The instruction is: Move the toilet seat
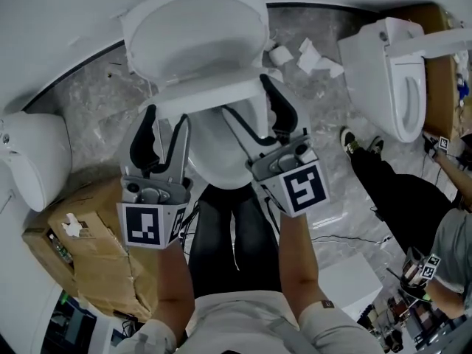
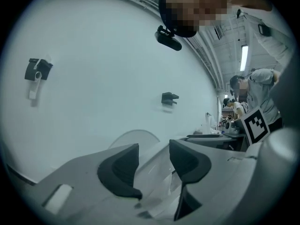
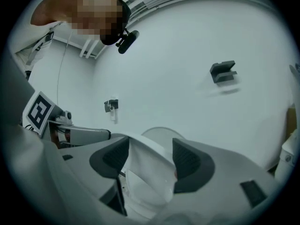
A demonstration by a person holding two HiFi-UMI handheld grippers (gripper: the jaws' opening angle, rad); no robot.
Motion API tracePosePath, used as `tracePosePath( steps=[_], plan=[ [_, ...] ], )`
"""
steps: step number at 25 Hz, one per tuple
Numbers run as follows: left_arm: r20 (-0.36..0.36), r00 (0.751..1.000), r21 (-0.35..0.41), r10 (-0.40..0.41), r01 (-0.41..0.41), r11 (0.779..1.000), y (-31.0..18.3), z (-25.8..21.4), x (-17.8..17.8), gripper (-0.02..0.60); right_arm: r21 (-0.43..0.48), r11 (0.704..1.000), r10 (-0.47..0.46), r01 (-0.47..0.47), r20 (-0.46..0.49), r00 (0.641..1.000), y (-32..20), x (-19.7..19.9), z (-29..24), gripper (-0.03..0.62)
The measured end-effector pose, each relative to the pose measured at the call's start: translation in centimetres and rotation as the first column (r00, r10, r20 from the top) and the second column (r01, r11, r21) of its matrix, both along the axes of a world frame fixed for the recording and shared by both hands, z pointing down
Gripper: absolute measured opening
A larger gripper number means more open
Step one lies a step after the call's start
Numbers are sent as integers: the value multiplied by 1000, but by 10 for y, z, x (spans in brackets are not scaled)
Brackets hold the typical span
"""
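A white toilet (image 1: 221,157) stands in front of me against the curved wall, its lid (image 1: 195,32) tipped up. The toilet seat (image 1: 214,94) shows as a flat white edge across the bowl's back. My left gripper (image 1: 167,116) reaches to that edge at its left end, and my right gripper (image 1: 247,94) reaches to it at the right. In the left gripper view the seat (image 2: 157,170) lies between the jaws of the left gripper (image 2: 153,156) with gaps at both pads. The right gripper view shows the seat (image 3: 145,172) between the right gripper's (image 3: 151,153) open jaws.
A second toilet (image 1: 391,72) stands at the right and a third (image 1: 33,153) at the left. A torn cardboard box (image 1: 88,242) sits by my left leg. Crumpled paper (image 1: 310,57) lies on the grey floor. Another person (image 1: 442,249) stands at the right edge.
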State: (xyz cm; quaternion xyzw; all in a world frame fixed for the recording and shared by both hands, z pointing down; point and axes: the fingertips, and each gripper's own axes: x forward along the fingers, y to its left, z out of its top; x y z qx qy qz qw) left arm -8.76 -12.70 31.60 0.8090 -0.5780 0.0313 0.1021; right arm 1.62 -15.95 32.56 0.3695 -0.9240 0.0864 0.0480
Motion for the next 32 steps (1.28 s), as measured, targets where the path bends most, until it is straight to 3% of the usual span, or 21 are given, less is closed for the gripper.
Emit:
tracePosePath(
  steps=[10, 32],
  plan=[
    [36, 999, 35, -11, 10, 999, -33, -2, -12, 174, 43, 999, 4, -2, -50, 999, -33, -10, 1, 221],
    [109, 994, 69, -13, 6, 998, -91, 2, -29, 129, 70, 997, 37, -31, -85, 996, -89, -22, 7, 161]
  ],
)
